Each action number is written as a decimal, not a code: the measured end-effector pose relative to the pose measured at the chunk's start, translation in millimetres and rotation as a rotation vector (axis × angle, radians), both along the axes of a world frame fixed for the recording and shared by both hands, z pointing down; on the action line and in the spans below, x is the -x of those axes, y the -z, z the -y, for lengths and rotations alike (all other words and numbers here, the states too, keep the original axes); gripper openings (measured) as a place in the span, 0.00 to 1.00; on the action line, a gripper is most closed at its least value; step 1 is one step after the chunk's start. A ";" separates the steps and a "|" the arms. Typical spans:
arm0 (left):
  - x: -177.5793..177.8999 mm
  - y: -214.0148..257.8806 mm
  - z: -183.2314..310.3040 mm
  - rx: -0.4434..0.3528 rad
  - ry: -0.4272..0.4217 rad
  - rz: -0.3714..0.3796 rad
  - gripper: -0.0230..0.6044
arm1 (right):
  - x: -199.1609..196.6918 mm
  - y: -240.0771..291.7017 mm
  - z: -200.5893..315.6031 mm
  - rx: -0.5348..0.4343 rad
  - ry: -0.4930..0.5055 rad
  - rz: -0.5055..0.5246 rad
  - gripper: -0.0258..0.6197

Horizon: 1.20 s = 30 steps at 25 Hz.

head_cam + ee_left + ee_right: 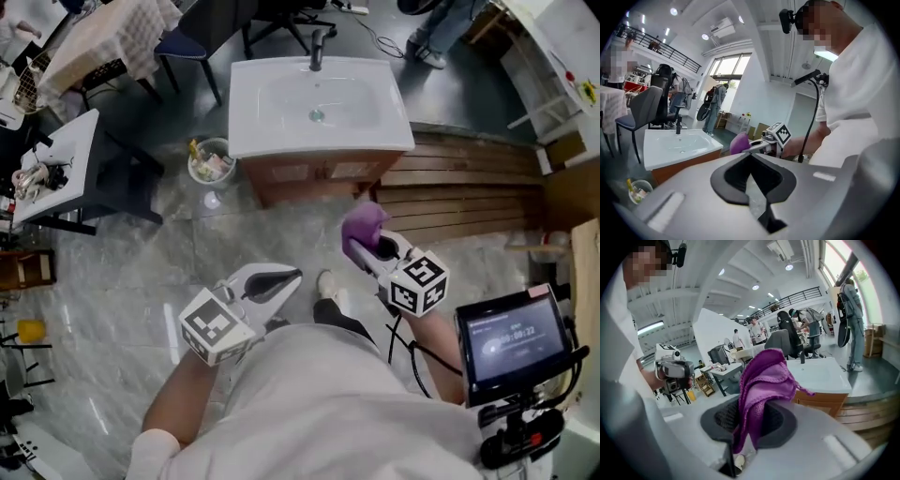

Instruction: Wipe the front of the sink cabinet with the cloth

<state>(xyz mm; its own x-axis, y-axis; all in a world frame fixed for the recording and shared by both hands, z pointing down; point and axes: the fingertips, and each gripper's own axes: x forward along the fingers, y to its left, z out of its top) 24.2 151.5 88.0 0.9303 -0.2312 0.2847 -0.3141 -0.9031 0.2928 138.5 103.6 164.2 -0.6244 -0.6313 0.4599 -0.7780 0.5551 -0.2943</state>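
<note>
Shut on the purple cloth [765, 380], the jaws of my right gripper [749, 425] pinch its lower folds. The rest of the cloth stands up in a loose bunch beyond the tips. The jaws of my left gripper [752, 178] are drawn together with nothing between them. That gripper hangs close to me on the left, apart from the right one.

Farther out, the sink cabinet [319, 174] stands ahead of both grippers across a stretch of marbled floor [141, 281]. Its brown wooden front faces me under the overhanging white basin [319, 103], which has the tap [317, 47] at its far edge. The cloth is well short of that front and touches nothing but my jaws. A small bin [211, 161] sits on the floor just left of the cabinet, and slatted wooden decking [459, 192] runs off to its right.

I take this as the approach: the cloth is in hand and no wiping has begun. The next move, as I judge it, is to carry the right gripper forward and down below the basin's rim. I would turn it so the free bunch of cloth meets the upright panel rather than the jaw tips. Then I would press lightly and sweep from side to side. The basin's overhang means I must get low. On the left end of a stroke I should keep clear of the bin. The left gripper has no part to play and can stay back.
</note>
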 end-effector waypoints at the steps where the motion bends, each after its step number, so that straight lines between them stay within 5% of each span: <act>1: -4.1 3.5 -1.8 -0.006 -0.013 0.004 0.05 | -2.0 8.0 -6.0 -0.008 -0.006 0.006 0.17; 17: -28.1 22.0 -12.0 -0.004 -0.119 0.008 0.05 | 16.8 60.1 -44.4 -0.093 0.019 -0.030 0.17; 30: 3.4 -1.4 -23.8 -0.026 -0.118 0.023 0.05 | 66.5 43.8 -61.1 -0.123 0.060 -0.037 0.17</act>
